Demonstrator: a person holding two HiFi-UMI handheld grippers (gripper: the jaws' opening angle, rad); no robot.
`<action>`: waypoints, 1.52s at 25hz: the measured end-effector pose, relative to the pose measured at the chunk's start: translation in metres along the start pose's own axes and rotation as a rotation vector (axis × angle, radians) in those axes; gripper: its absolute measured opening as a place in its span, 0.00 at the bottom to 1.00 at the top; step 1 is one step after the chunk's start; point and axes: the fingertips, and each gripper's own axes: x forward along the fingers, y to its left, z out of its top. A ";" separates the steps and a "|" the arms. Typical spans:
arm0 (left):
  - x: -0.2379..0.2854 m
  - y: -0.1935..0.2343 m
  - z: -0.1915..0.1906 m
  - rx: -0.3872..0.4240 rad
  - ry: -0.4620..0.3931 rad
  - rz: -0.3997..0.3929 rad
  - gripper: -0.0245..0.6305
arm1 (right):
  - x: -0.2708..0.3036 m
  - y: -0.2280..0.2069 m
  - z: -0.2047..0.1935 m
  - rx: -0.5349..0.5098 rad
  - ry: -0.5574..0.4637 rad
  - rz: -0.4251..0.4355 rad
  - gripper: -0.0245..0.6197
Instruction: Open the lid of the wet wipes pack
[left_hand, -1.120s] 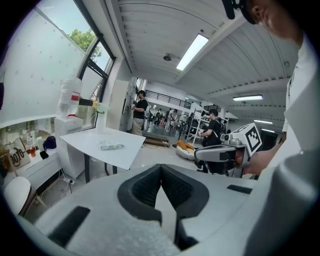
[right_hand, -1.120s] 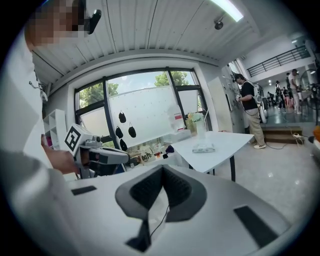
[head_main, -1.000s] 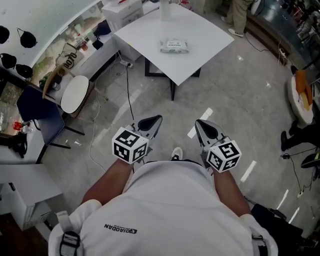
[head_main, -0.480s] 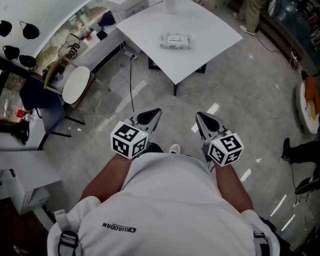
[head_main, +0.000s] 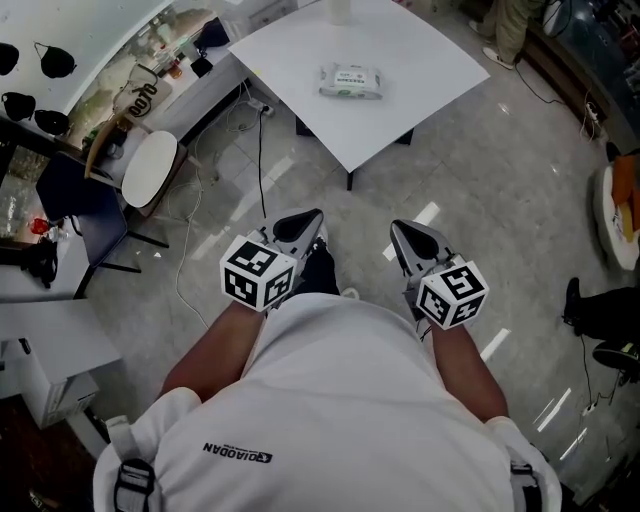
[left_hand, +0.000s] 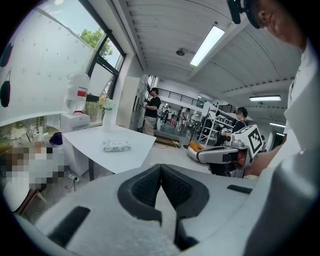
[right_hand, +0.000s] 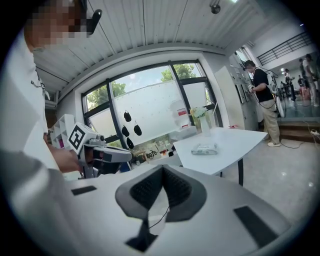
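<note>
The wet wipes pack (head_main: 351, 80), white with green print, lies flat on a white table (head_main: 420, 70) well ahead of me. It also shows small in the left gripper view as the pack (left_hand: 116, 145) and in the right gripper view as the pack (right_hand: 205, 148). My left gripper (head_main: 300, 228) and right gripper (head_main: 415, 240) are held side by side at waist height over the floor, far short of the table. Both are shut with nothing between their fingers: the left gripper's tips (left_hand: 161, 167) meet, and so do the right gripper's tips (right_hand: 163, 169).
A round white stool (head_main: 150, 170) and a dark chair (head_main: 80, 215) stand at the left, with cables (head_main: 262, 150) trailing over the floor by the table leg. A vase (left_hand: 106, 120) stands at the table's far edge. A person (left_hand: 151, 107) stands beyond the table.
The person holding the grippers has stepped towards the table, a dark shoe now showing between the grippers. Both grippers were carried along, still shut and side by side.
</note>
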 end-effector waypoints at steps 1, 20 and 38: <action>0.004 0.003 0.002 0.000 -0.002 -0.004 0.04 | 0.003 -0.003 0.001 -0.004 0.003 -0.003 0.05; 0.101 0.145 0.084 0.036 0.008 -0.052 0.04 | 0.152 -0.091 0.082 -0.064 0.049 -0.063 0.05; 0.149 0.255 0.123 0.073 0.026 -0.142 0.04 | 0.267 -0.146 0.125 -0.110 0.099 -0.170 0.05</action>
